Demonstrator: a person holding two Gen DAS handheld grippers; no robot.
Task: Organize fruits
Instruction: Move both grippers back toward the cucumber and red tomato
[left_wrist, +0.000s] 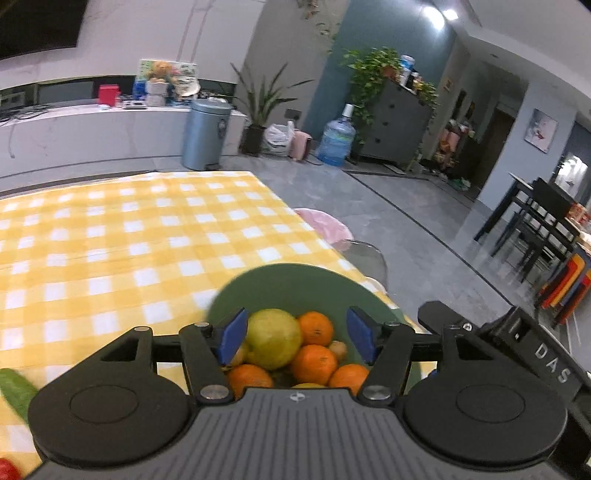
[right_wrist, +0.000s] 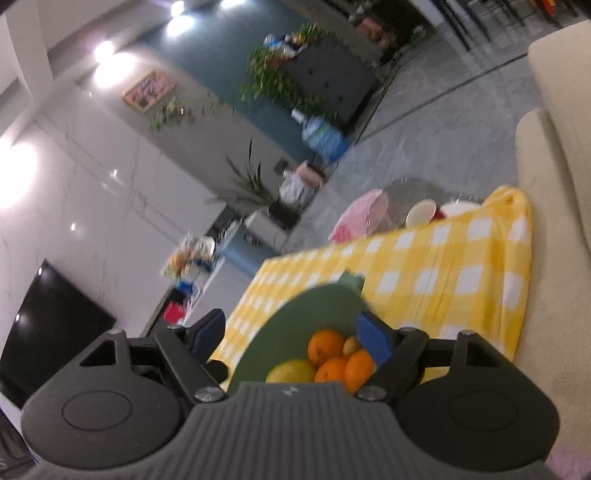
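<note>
Several oranges (left_wrist: 314, 363) and one larger yellow-green citrus (left_wrist: 272, 338) are heaped together in a green bowl (left_wrist: 295, 286), which sits near the right edge of the table on a yellow checked cloth (left_wrist: 122, 243); gathering them in one dish looks like the whole point of the tidying. A small pale fruit (left_wrist: 338, 349) is tucked among the oranges toward the right. The left gripper (left_wrist: 297, 338) hangs over the pile with its blue pads (left_wrist: 232, 338) spread wide on either side of the big citrus, pressing on nothing, so I judge it is not carrying any fruit. The right gripper (right_wrist: 291, 338) comes at the same bowl from the other side, tilted, jaws also wide and empty. At the near left of the cloth lie a green thing (left_wrist: 14, 391) and a red one (left_wrist: 7, 470), too cropped to name, perhaps still waiting to be sorted
</note>
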